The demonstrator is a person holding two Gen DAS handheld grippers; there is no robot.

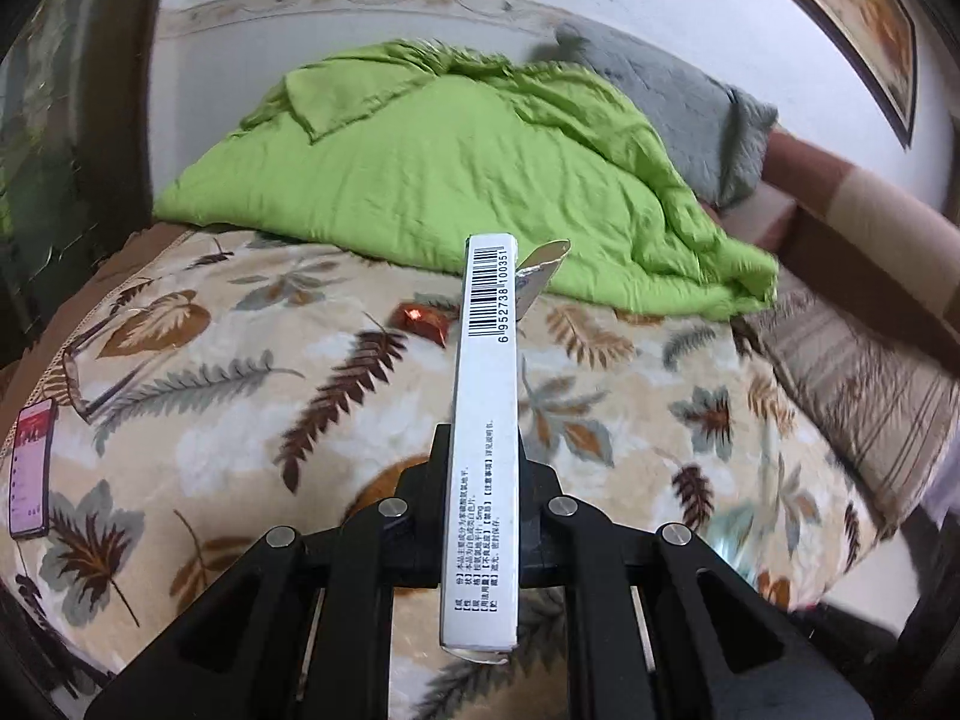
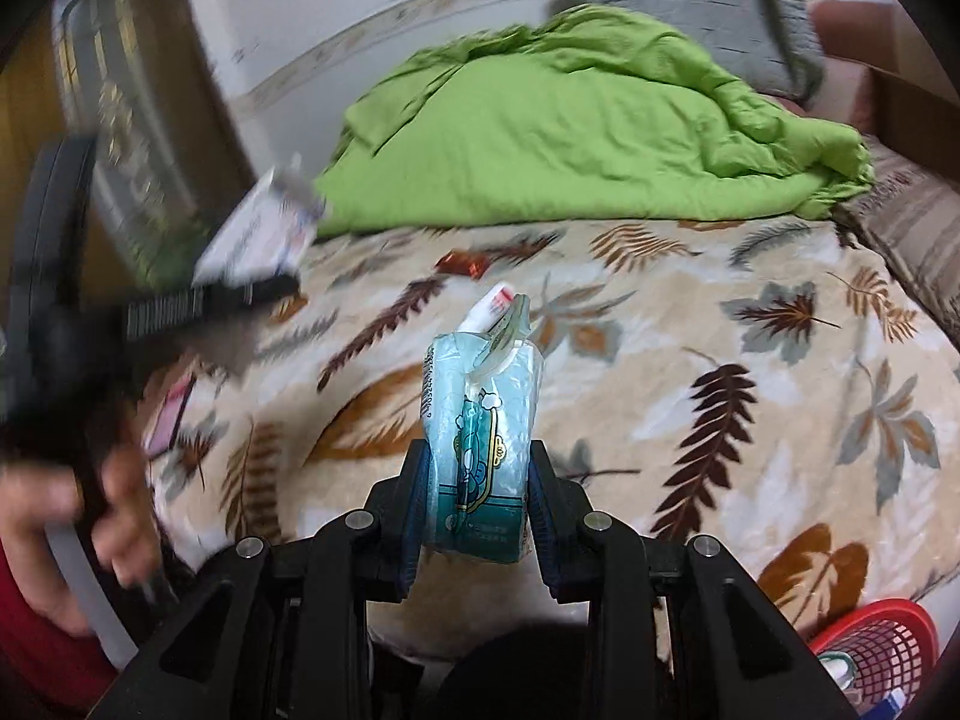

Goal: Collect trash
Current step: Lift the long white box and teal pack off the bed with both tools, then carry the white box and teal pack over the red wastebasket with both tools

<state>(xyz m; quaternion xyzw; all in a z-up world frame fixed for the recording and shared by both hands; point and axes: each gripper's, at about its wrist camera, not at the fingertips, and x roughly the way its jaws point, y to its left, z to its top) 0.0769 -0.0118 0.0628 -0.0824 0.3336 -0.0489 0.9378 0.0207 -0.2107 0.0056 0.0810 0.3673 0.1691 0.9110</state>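
Red basket (image 2: 876, 648) cut off at the edge; its contents perhaps trash.

2 wrist views above bed (image 1: 198, 360), facing quilt (image 1: 456, 180).

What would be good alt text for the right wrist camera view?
The right gripper clamps a crumpled blue tissue packet above a leaf-print blanket. A green quilt is heaped behind, a red wrapper lies on the blanket, and a red basket sits at lower right.
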